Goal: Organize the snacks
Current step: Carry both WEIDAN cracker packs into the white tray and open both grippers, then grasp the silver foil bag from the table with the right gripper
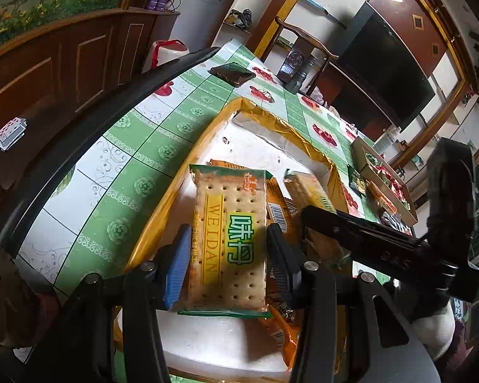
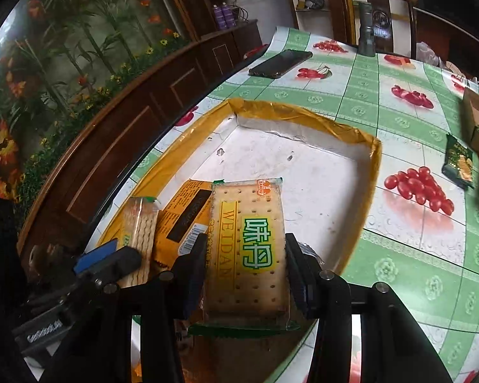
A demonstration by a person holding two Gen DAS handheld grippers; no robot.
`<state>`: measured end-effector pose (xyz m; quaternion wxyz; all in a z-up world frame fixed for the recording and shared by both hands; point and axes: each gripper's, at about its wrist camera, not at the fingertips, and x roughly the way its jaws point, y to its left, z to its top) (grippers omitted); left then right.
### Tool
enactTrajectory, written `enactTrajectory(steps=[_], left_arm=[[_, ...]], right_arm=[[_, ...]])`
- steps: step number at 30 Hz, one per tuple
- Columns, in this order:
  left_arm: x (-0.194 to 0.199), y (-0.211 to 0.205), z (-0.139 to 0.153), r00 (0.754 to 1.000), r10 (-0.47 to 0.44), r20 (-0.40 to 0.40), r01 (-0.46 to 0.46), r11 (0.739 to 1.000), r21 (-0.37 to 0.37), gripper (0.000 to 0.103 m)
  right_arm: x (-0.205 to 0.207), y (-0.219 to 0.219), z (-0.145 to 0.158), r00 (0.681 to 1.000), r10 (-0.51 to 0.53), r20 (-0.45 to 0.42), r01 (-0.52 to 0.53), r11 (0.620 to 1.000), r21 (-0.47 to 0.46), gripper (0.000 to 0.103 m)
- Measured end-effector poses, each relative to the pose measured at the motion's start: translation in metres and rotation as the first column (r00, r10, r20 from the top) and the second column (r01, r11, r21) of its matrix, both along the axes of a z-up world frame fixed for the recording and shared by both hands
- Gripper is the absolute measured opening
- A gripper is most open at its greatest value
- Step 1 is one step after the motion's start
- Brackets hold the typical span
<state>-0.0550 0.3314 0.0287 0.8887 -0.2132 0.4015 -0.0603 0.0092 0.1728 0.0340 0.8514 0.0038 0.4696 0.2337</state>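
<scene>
Each gripper holds a clear WEIDAN cracker pack with a green and yellow label, over a white tray with a yellow taped rim (image 1: 191, 146) (image 2: 303, 108). My left gripper (image 1: 230, 245) is shut on one pack (image 1: 230, 239). My right gripper (image 2: 244, 255) is shut on the other pack (image 2: 249, 249), which shows edge-on in the left wrist view (image 1: 306, 188). The left gripper's pack shows edge-on in the right wrist view (image 2: 140, 223). An orange snack packet (image 2: 182, 220) lies in the tray between the two packs, also in the left wrist view (image 1: 281, 210).
The table has a green and white cloth with cherry prints (image 2: 415, 185). A phone (image 2: 281, 63) and a grey flashlight (image 2: 366, 28) lie at its far end. A dark green snack packet (image 2: 459, 161) and a cardboard box of snacks (image 1: 383, 178) are to the right. A wooden chair (image 1: 303, 51) stands behind.
</scene>
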Motion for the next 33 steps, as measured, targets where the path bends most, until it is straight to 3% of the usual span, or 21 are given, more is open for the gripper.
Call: enactTrajectory(steps=[5, 8, 10, 12, 16, 18, 20, 23, 30, 33], left_arm=[[-0.003, -0.001, 0.003, 1.0, 0.004, 0.005, -0.004, 1.0, -0.014, 0.053], [-0.009, -0.002, 0.011, 1.0, 0.008, 0.026, -0.008, 1.0, -0.026, 0.053], [-0.015, -0.004, 0.021, 0.998, 0.015, 0.06, -0.013, 1.0, -0.02, 0.054], [-0.023, -0.009, 0.034, 0.995, 0.018, 0.101, -0.018, 1.0, 0.002, 0.06], [-0.045, -0.03, 0.066, 0.976, 0.032, 0.214, -0.047, 0.997, 0.064, 0.084], [-0.055, -0.039, 0.076, 0.964, 0.02, 0.267, -0.037, 0.998, 0.058, 0.085], [-0.064, -0.051, 0.083, 0.954, -0.01, 0.301, -0.006, 0.999, 0.053, 0.085], [-0.067, -0.069, 0.085, 0.955, -0.049, 0.292, 0.029, 0.997, 0.075, 0.085], [-0.073, -0.131, 0.082, 0.968, -0.15, 0.204, 0.096, 0.962, 0.254, 0.085], [-0.077, -0.149, 0.081, 0.965, -0.181, 0.19, 0.123, 0.952, 0.281, 0.085]], right_arm=[[0.001, -0.002, 0.001, 1.0, -0.011, -0.005, 0.011, 0.999, 0.037, 0.053], [-0.006, -0.003, 0.012, 0.999, -0.009, 0.04, 0.007, 0.999, 0.036, 0.054], [-0.014, -0.007, 0.021, 0.997, -0.009, 0.081, 0.006, 0.999, 0.031, 0.055], [-0.02, -0.012, 0.029, 0.995, -0.015, 0.103, 0.011, 0.999, 0.039, 0.056], [-0.039, -0.031, 0.041, 0.988, -0.046, 0.15, 0.037, 0.998, 0.059, 0.056], [-0.048, -0.04, 0.047, 0.98, -0.061, 0.187, 0.053, 0.997, 0.048, 0.057], [-0.061, -0.051, 0.051, 0.965, -0.075, 0.25, 0.072, 0.997, 0.018, 0.065], [-0.079, -0.076, 0.054, 0.946, -0.1, 0.309, 0.107, 0.994, -0.006, 0.069], [-0.099, -0.153, 0.048, 0.948, -0.184, 0.261, 0.185, 0.983, 0.02, 0.07], [-0.103, -0.186, 0.045, 0.938, -0.242, 0.248, 0.242, 0.97, 0.029, 0.07]])
